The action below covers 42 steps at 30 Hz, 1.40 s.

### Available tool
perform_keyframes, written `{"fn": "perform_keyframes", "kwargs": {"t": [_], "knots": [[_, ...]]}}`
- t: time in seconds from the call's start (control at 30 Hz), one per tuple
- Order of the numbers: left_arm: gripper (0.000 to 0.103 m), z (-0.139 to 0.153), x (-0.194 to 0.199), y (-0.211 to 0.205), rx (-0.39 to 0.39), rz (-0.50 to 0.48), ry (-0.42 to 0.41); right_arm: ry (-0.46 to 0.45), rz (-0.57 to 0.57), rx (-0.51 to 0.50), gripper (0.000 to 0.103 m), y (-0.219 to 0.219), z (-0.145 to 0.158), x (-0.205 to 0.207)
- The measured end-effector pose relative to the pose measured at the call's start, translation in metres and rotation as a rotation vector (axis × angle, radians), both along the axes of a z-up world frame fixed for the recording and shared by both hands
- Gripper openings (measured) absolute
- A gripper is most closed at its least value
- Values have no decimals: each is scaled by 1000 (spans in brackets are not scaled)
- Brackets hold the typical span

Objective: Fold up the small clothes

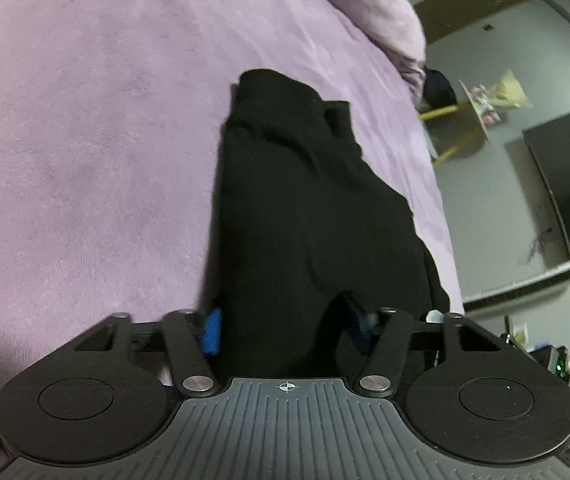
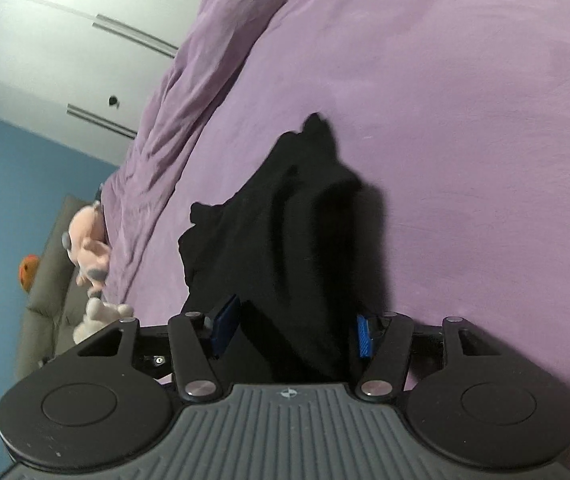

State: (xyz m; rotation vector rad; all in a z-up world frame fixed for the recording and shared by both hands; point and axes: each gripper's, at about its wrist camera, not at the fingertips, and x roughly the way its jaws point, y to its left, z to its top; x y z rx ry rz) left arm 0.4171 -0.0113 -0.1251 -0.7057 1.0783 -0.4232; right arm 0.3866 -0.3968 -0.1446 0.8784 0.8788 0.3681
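While both grippers sit low over the bed, a single black garment [image 1: 305, 208] runs forward from each of them across the purple blanket [image 1: 85, 140].

Left gripper [image 1: 285, 328]: blue pads [image 1: 212, 330] stand apart on either side of a bunch of the black cloth; the fabric fills the gap and hides the right pad in part. Whether the jaws actually pinch the cloth cannot be told from this view.

Right gripper [image 2: 295, 334]: blue pads [image 2: 363, 338] likewise apart, with the black garment [image 2: 285, 232] passing between them; clamping cannot be confirmed.

Garment: dark, plain, creased into folds, no tag or print legible. It lies on the blanket, its near end in the grippers, its far end bunched on the cover.

Bedding: purple blanket [image 2: 465, 120] with a rumpled duvet [image 2: 189, 100] of the same colour heaped at the edge.

Surroundings, left wrist view: dark flat screen [image 1: 565, 184] against a grey wall; a small stand with yellow legs [image 1: 457, 128] bearing printed paper, too blurred to read.

Surroundings, right wrist view: white wardrobe doors [image 2: 65, 60], blue floor [image 2: 13, 200], pink plush toy [image 2: 87, 248], orange round object [image 2: 29, 268].

Markings: a crosshair symbol [image 1: 288, 387] on each gripper body; no readable writing anywhere.
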Motion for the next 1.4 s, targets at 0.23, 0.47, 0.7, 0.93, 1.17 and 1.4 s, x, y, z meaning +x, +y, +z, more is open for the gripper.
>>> {"fn": "perform_keyframes", "kwargs": {"t": [0.23,0.47,0.7,0.93,1.17,1.4], "knots": [[27,22,-10,-2,55,-21,-47,-16,-9,-20,24,17,14,0],[26,55,-30,4,136,-46,-120,-48,11,-50,24,35,39,-13],[26,89,-69,49,152,-6,-157,-47,83,-2,23,75,49,-28],[26,107,-105,91,207,28,-157,-19,149,39,23,122,58,-51],[28,95,-155,116,328,8,-98,86,253,21,27,159,36,-88],[35,86,-183,134,486,67,-105,-20,181,-307,52,160,60,-126]]}}
